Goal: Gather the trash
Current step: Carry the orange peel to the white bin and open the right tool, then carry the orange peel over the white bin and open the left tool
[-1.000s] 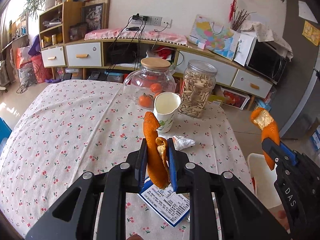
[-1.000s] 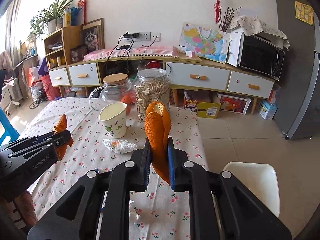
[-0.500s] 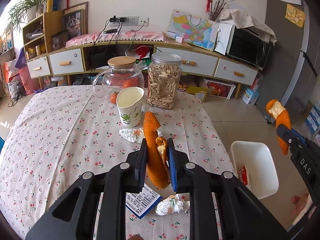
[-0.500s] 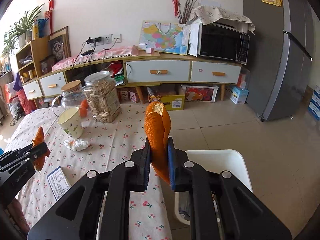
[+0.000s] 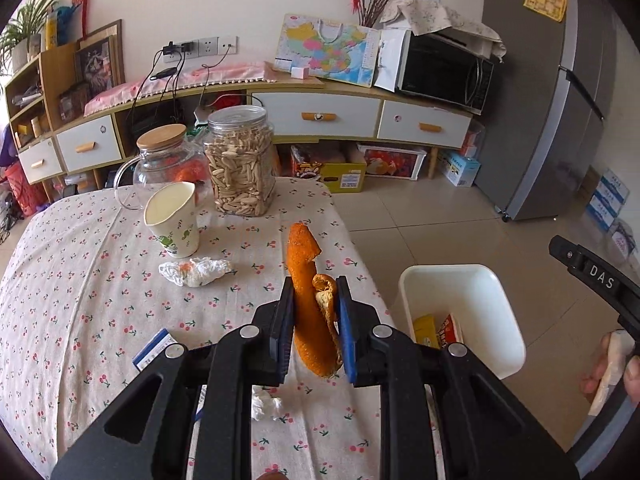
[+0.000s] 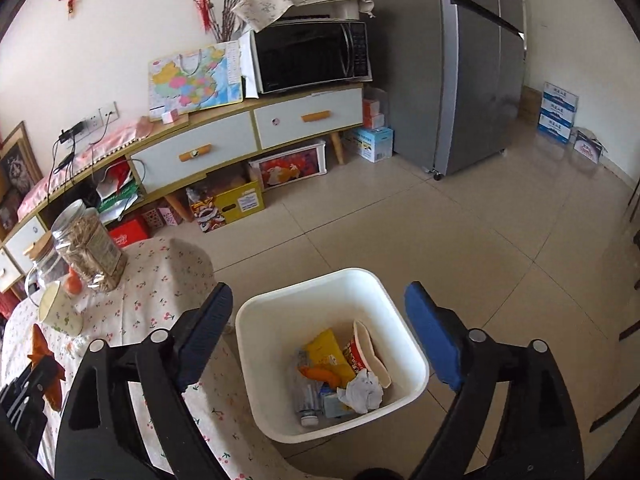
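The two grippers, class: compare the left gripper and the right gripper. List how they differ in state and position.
1. The left gripper is clamped on orange peel; the right gripper holds nothing, its jaws opening wide.
2. The left gripper is above the tablecloth; the right gripper hangs over the white bin, where a peel lies among trash.

Both have black frames and blue pads.

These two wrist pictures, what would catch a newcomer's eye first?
Probably the orange peel, standing upright in the left claw over the near edge of the cherry-print tablecloth. Next, the right claw, its jaws opening with nothing between them, above the white trash bin on the floor beside the table; a piece of orange peel lies inside among wrappers and a crumpled tissue.
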Tool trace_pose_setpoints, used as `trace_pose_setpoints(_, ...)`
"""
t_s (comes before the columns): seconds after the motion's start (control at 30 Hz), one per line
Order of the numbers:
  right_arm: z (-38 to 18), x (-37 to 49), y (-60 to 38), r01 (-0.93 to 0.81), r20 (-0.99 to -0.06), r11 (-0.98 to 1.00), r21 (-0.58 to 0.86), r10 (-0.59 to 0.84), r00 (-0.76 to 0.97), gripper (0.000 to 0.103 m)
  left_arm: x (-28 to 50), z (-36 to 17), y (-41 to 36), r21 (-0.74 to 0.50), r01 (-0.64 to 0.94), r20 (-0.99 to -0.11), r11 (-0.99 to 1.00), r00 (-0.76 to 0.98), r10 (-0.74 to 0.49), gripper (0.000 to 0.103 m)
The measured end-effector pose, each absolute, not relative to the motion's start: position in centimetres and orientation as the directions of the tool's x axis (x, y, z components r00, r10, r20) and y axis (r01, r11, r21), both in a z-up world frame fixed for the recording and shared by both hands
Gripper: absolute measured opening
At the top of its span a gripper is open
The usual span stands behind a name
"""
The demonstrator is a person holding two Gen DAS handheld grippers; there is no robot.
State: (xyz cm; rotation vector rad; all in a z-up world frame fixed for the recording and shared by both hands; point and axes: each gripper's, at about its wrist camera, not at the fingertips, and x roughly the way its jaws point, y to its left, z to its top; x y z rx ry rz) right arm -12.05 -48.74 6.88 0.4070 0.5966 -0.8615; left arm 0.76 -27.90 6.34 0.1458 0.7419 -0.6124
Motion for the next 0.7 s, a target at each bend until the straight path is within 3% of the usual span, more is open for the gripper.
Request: trace_pose_setpoints(0.7, 8.2, -19.2, -54.6, 0.878, -0.596, 0.393, 0.274, -0.647, 0.476, 0.095, -5.2, 3.7, -42.5, -0.148, 0.731, -0.745, 0.666, 0.361, -0.561, 0.024)
